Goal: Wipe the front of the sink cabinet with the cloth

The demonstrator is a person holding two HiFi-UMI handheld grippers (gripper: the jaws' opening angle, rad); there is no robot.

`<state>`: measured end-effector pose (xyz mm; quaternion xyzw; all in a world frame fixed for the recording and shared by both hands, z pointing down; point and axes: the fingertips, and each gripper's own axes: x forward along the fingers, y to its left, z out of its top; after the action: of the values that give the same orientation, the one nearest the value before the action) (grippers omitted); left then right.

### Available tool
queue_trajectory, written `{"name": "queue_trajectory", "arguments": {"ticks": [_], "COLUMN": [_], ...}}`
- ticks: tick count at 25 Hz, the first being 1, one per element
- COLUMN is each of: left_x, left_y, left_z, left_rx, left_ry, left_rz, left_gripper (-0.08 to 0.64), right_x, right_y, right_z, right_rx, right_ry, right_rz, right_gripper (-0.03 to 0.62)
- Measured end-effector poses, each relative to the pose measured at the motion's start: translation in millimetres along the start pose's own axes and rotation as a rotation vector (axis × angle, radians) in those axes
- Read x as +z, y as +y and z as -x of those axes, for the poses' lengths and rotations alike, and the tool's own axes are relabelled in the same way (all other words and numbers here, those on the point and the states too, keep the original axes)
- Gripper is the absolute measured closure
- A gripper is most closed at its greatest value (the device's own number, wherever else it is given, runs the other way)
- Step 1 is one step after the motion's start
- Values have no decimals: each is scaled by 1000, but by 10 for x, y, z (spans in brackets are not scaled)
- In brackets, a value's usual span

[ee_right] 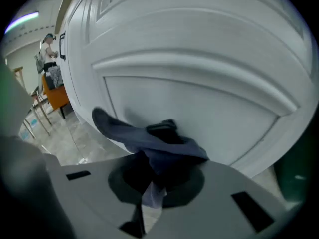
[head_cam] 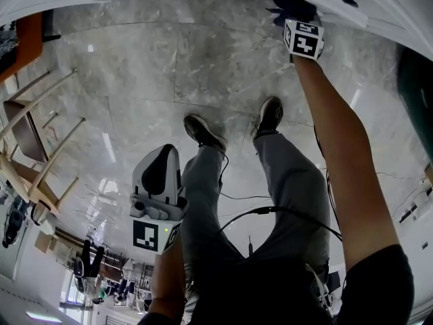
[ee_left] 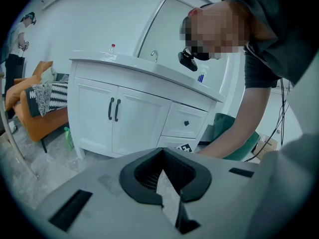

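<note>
Now the right gripper [ee_right: 154, 180] is clenching a dark blue cloth [ee_right: 149, 138] in its jaws. The cloth is bunching out just ahead of the jaws and pressing against a white panel of the sink cabinet front [ee_right: 209, 98]. Gripping it by one bunched end seems to be leaving loose fabric forward of the jaws, so the cloth, not the hard jaws, is meeting the paint. The left gripper [ee_left: 167, 180] is hanging well apart from the cabinet, which is standing far ahead of its jaws. Those jaws are sitting closed together on nothing, probably because one gripper is enough for wiping. The wipe looks under way, with much of the front stretching off to the left of the right jaws.
</note>
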<state>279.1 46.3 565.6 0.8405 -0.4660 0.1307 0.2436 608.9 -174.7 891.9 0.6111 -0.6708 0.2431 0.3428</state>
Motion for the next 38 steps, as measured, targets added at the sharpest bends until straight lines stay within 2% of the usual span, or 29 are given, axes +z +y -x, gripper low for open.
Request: {"name": "queue_trajectory", "arguments": {"ticks": [4,7,9,12,17,22,26,30,33,38], "left_x": [-33,40,167,462,1040,1622,2115,2458,2758,2834], "left_y": [-15,-57,-93,-108,-187,-218,-165,-151,-171,106], "left_z": [9,25,54,153,482,849,1101,1530,2071,2966], "left_rx": [5,8,9,12,7,22,43,21,70,180], "left_ry": [-1,-14,-31,-55,-89,-135,-149,-160,-199,-237], "left_rz": [1,3,-2,-2,-3,12,-43,-79,-87,-85], "left_gripper": [557,557,557,557,557,557,557,557,557,557], "right_x": [234,451,568,853,1334,1877,2505,3024,3373,3693], "right_y": [589,756,780,796,777,908,1028,1157,1357,1839], "right_z": [-137,-20,246,925,2314,3507,4226,5028,5724,6498], "right_rx": [144,170,203,247,267,322,406,453,507,589], "right_ry": [-13,-30,-82,-182,-314,-417,-487,-552,-613,-663], "right_rz": [-80,-129,-116,-28,75,103,104,102,166,236], "right_gripper": [566,568,568,567,566,566,568,567,566,568]}}
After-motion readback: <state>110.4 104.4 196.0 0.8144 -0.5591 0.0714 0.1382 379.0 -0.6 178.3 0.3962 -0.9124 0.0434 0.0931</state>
